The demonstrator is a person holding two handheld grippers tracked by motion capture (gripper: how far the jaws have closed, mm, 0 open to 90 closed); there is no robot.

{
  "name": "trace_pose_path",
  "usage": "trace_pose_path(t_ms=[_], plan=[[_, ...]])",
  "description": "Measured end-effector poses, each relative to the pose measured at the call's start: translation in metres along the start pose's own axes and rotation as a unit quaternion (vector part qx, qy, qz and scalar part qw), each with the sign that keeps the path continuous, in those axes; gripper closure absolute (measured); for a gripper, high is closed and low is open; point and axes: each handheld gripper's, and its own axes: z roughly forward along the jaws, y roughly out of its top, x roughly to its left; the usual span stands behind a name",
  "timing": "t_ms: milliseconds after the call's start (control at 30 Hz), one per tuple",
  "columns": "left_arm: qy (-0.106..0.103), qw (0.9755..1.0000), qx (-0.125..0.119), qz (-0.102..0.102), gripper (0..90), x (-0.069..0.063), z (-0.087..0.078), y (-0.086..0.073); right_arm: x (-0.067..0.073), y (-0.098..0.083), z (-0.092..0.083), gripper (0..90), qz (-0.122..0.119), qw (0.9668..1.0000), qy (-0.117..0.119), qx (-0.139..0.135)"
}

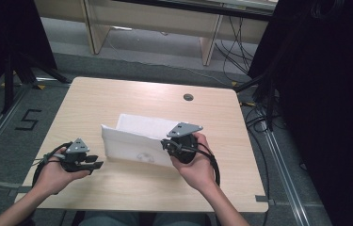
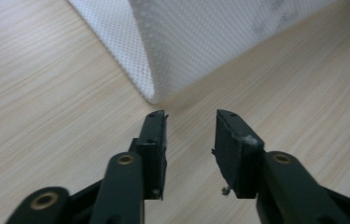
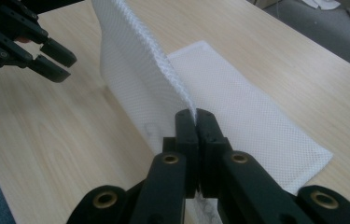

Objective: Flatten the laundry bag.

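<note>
A white mesh cloth [image 1: 136, 136] lies on the wooden table [image 1: 117, 94], its near edge lifted into an upright fold. My right gripper [image 3: 195, 116] is shut on that lifted edge of the cloth [image 3: 135, 70], which runs away from the jaws as a raised ridge; in the high view this right gripper [image 1: 167, 145] sits at the cloth's right front. My left gripper [image 2: 190, 116] is open with nothing between its jaws, just short of the cloth's near corner [image 2: 151, 95]. From above, the left gripper [image 1: 96, 162] rests left of the cloth, apart from it.
A round cable hole [image 1: 188, 97] sits in the tabletop at the far right. Bare wood surrounds the cloth on every side. Dark stands and cables [image 1: 259, 94] flank the table, and a wooden desk frame [image 1: 207, 42] stands beyond it.
</note>
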Motion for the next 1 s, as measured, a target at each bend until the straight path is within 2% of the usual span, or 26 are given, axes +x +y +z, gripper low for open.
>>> trace_pose_path(t_ms=[33, 67, 133, 167, 267, 300, 467, 500, 533, 567, 600, 633, 800, 1000], plan=[[0.002, 1.0, -0.004, -0.003, 59.5, 0.0, -0.001, -0.002, 0.0, -0.001, 0.001, 90.0, -0.008, 0.9999, -0.001, -0.006], [0.006, 0.9999, -0.007, -0.009, 57.0, 0.0, -0.002, -0.005, 0.001, -0.002, 0.0, 90.0, -0.007, 1.0, 0.002, -0.004], [0.006, 0.9999, -0.011, -0.005, 54.7, 0.002, -0.004, -0.007, 0.002, -0.004, 0.0, 90.0, -0.007, 1.0, 0.002, -0.003], [-0.003, 0.9998, -0.017, -0.006, 50.0, 0.003, -0.006, -0.012, 0.005, -0.006, -0.001, 90.0, -0.004, 1.0, 0.004, 0.002], [-0.005, 0.9995, -0.028, -0.012, 48.2, 0.002, -0.008, -0.016, 0.006, -0.007, 0.0, 90.0, -0.005, 1.0, 0.006, 0.004], [-0.001, 0.9996, -0.027, -0.008, 47.1, 0.002, -0.01, -0.019, 0.006, -0.008, 0.0, 90.0, -0.008, 0.9999, 0.007, 0.004], [-0.001, 0.9994, -0.032, -0.009, 46.6, 0.003, -0.013, -0.02, 0.008, -0.01, -0.001, 90.0, -0.004, 0.9999, 0.013, 0.007], [-0.003, 0.9991, -0.036, -0.021, 46.4, 0.002, -0.012, -0.02, 0.009, -0.011, 0.0, 90.0, -0.011, 0.9998, 0.014, 0.003], [-0.003, 0.9991, -0.036, -0.021, 46.4, 0.002, -0.012, -0.02, 0.009, -0.011, 0.0, 90.0, -0.011, 0.9998, 0.014, 0.003], [-0.002, 0.9994, -0.034, -0.011, 46.4, 0.003, -0.013, -0.019, 0.009, -0.011, -0.001, 90.0, -0.012, 0.9997, 0.018, 0.008], [0.0, 0.9993, -0.034, -0.017, 46.4, 0.002, -0.012, -0.02, 0.011, -0.013, -0.001, 90.0, -0.005, 0.9999, 0.013, 0.007], [-0.001, 0.9994, -0.032, -0.01, 46.3, 0.002, -0.013, -0.019, 0.011, -0.014, -0.002, 90.0, -0.004, 0.9998, 0.017, 0.01], [-0.005, 0.9991, -0.038, -0.021, 46.2, 0.002, -0.012, -0.019, 0.014, -0.018, -0.003, 90.0, -0.005, 0.9997, 0.018, 0.012], [0.006, 0.9993, -0.035, -0.01, 47.1, 0.004, -0.013, -0.02, 0.02, -0.023, -0.003, 90.0, -0.008, 0.9993, 0.028, 0.024]])
